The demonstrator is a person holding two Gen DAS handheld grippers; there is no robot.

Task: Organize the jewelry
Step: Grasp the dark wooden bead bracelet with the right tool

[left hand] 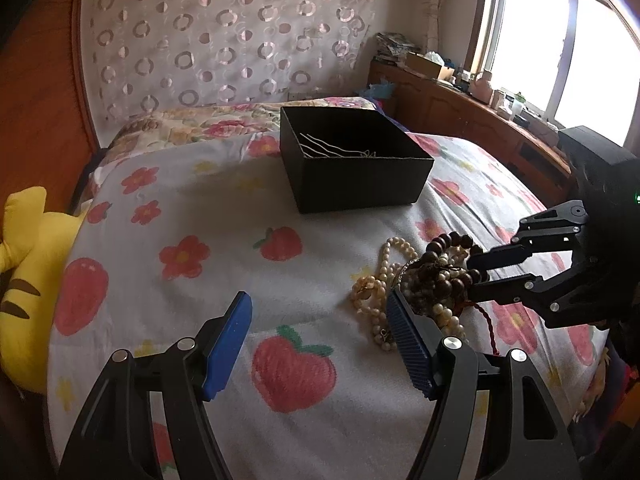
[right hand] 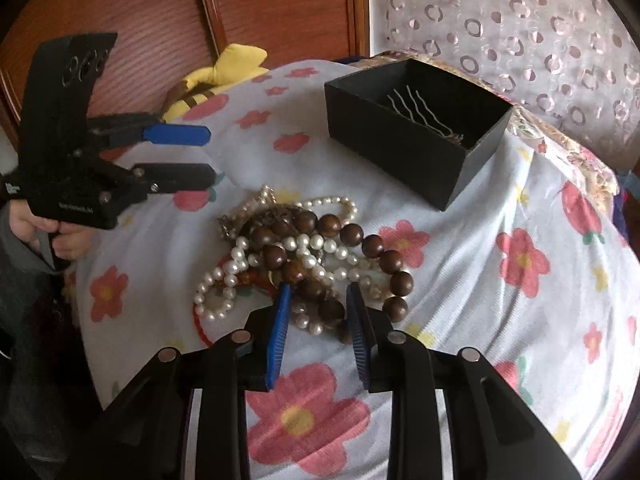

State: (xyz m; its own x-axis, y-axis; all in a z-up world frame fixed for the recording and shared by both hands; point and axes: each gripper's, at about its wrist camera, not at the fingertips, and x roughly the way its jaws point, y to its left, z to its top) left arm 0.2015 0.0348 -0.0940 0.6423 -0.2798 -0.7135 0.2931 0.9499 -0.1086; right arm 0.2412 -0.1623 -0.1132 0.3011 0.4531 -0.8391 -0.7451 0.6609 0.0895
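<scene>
A tangled pile of jewelry lies on the flowered bedspread: a brown wooden bead strand [right hand: 352,236] over white pearl strands [right hand: 228,268]. The pile also shows in the left wrist view [left hand: 436,276]. A black open box [right hand: 416,128] with silver wavy hairpins [right hand: 412,104] inside stands behind it; the box is also in the left wrist view [left hand: 352,160]. My right gripper [right hand: 320,300] is open, its blue pads on either side of the pile's near edge, around some brown beads. My left gripper [left hand: 320,312] is open and empty, just left of the pile.
A yellow plush toy [left hand: 28,264] lies at the bed's left edge by the wooden headboard [right hand: 260,4]. A patterned curtain [left hand: 224,36] hangs behind the bed. A wooden sideboard [left hand: 460,108] with clutter stands under the window at right.
</scene>
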